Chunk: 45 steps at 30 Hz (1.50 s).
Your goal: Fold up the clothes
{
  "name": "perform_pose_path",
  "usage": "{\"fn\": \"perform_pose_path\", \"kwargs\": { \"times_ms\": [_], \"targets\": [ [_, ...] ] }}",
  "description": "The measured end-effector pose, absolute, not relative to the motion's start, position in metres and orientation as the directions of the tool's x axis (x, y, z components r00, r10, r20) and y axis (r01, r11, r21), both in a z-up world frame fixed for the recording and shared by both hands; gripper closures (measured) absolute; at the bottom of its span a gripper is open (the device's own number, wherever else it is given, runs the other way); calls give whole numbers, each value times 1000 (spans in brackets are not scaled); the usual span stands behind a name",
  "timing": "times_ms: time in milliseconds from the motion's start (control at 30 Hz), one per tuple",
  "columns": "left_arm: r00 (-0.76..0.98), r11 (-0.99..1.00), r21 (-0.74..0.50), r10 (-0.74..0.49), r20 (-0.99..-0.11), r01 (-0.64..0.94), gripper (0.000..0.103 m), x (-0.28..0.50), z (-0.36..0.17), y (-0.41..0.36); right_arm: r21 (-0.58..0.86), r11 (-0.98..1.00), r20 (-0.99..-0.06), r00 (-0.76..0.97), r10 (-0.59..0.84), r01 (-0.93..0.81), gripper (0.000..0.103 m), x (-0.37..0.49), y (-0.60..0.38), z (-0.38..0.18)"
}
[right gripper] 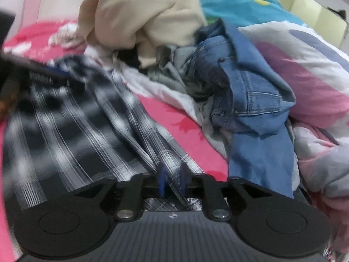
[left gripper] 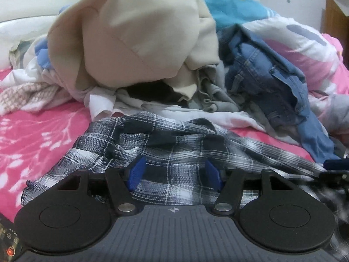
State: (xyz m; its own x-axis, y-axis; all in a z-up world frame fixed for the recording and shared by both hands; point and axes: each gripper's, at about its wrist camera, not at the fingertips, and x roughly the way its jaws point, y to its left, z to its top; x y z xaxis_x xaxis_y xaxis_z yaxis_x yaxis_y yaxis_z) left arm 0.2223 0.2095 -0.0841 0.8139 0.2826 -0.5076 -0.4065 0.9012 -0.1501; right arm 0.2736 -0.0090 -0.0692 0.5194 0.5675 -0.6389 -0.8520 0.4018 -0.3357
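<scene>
Lying on the pink bedsheet [left gripper: 39,135], plaid shirt [left gripper: 174,152], left gripper [left gripper: 174,174] spread above it, right gripper [right gripper: 172,180] slightly parted with shirt fabric between, clothes pile [left gripper: 135,43] behind.

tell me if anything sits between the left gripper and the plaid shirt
Nothing visible does. The left gripper hangs open right over the plaid shirt, bare cloth between its fingers. The laundry pile lies behind the shirt, not in the path.

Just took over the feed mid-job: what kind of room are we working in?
Most likely a bedroom, working on a bed: a pink floral sheet, a bunched quilt and what looks like a white padded headboard behind a pile of loose clothes.
</scene>
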Motion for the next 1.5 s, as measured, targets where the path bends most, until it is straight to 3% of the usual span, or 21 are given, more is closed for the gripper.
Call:
{"fn": "perform_pose_path", "kwargs": {
  "times_ms": [100,167,367,533,667,900,1033,1133,1267,1400,1500],
  "targets": [
    [809,901,-133,295,-509,-412,42,224,-85,207,-353,397,-650,527,547,-847,85,280,-11,-80],
    [808,902,-128,298,-508,-413,42,224,-85,207,-367,417,-632,552,544,-832,100,281,-14,-81],
    [804,901,-118,307,-509,-418,43,223,-85,206,-315,525,-550,603,578,-791,101,295,-22,-57],
    [799,901,-107,310,-515,-419,43,224,-86,205,-285,546,-601,591,538,-788,101,321,-8,-71],
    [795,903,-102,309,-522,-418,43,225,-87,205,-151,626,-670,544,505,-765,99,353,-9,-94],
    [794,902,-104,309,-524,-419,43,225,-87,205,207,804,-644,541,541,-557,99,398,-61,-89],
    [795,901,-109,306,-523,-419,43,225,-87,205,130,817,-566,635,526,-561,98,370,-67,-63],
    [795,901,-109,307,-523,-420,43,225,-87,205,132,733,-544,570,616,-667,98,346,-60,-48],
    [795,902,-110,303,-526,-417,43,225,-86,206,120,618,-624,425,655,-777,98,326,-30,-59],
    [794,903,-106,303,-527,-416,43,225,-87,205,69,712,-680,489,546,-699,98,350,-16,-89],
    [794,904,-106,302,-528,-415,42,226,-87,205,94,790,-667,551,501,-606,98,370,-23,-95]
  ]
}}
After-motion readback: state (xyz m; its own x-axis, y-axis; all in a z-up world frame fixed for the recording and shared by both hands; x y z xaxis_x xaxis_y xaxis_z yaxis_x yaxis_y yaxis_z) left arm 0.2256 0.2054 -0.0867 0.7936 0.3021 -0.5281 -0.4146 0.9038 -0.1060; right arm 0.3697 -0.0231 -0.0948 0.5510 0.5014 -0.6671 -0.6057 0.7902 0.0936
